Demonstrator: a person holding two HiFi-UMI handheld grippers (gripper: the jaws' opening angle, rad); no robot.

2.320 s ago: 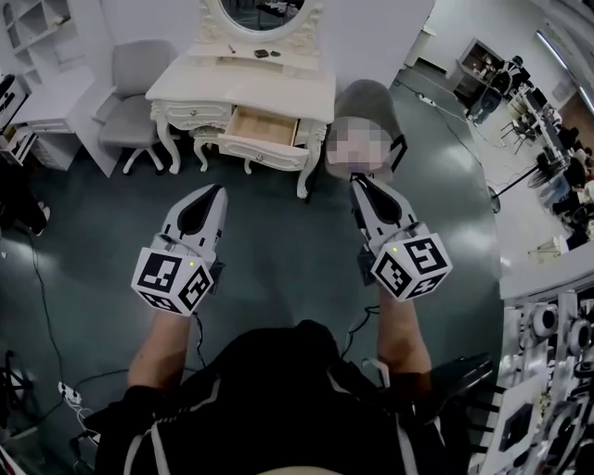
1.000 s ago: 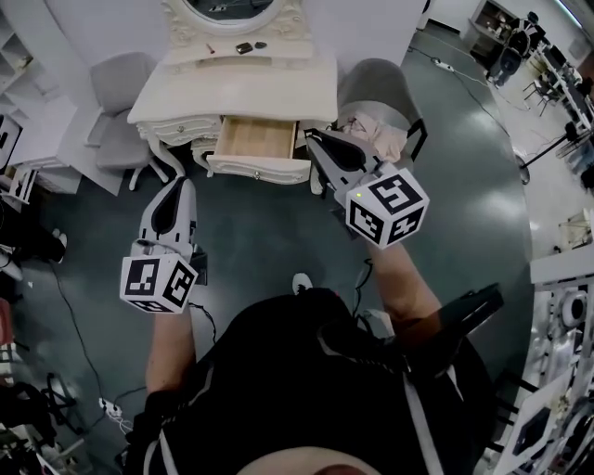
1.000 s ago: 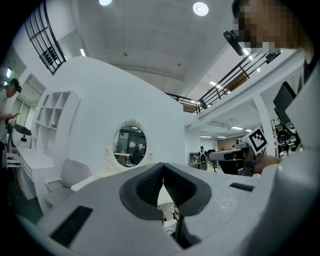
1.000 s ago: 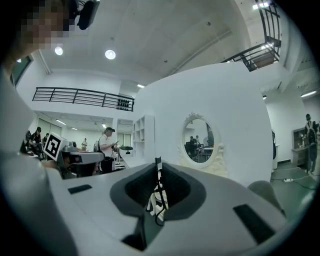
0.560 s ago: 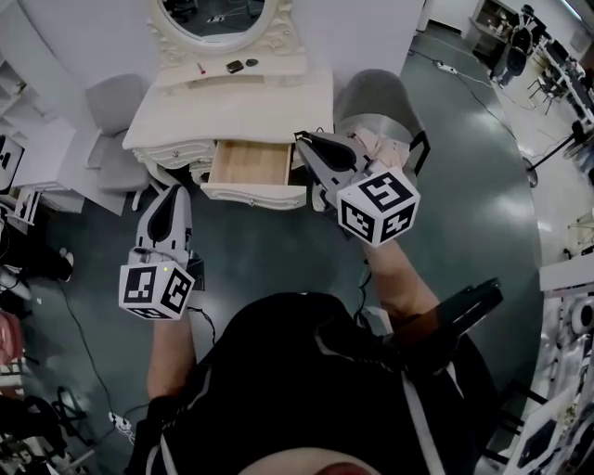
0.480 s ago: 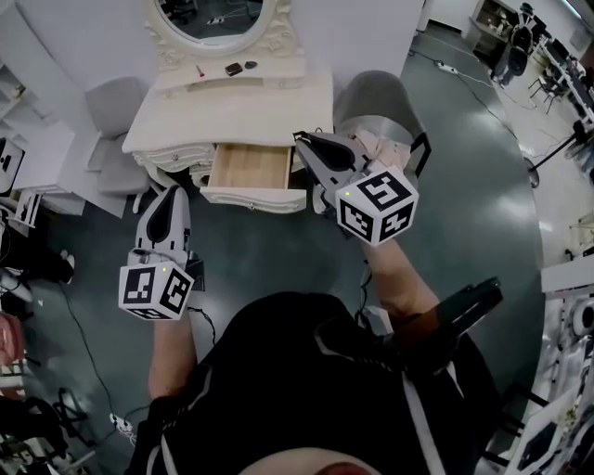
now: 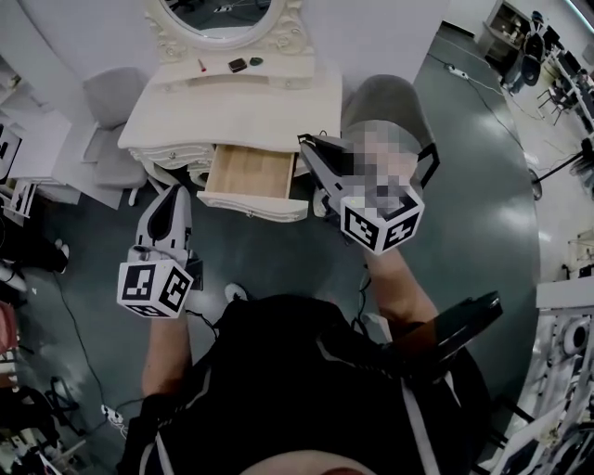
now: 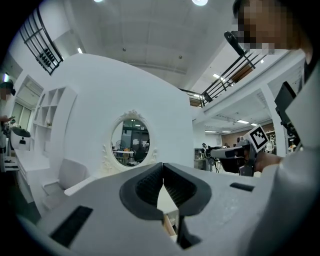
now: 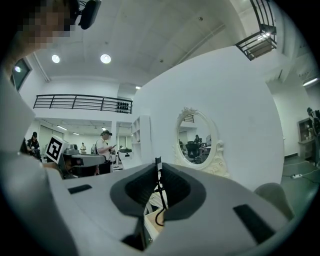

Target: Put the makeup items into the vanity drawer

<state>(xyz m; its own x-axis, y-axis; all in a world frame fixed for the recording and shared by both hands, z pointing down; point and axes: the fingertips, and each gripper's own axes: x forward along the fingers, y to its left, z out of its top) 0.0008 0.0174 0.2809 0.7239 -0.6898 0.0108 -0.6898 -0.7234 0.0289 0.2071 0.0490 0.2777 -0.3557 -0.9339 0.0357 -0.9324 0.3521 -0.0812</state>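
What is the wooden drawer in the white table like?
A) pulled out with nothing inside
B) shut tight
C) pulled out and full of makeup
A: the drawer is pulled out and shows only bare wood; the makeup items lie up by the mirror.

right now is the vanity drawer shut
No, the drawer stands pulled out from the vanity, with its wooden inside showing in the head view.

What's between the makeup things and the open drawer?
In the head view, just the bare white tabletop lies between the makeup things and the drawer.
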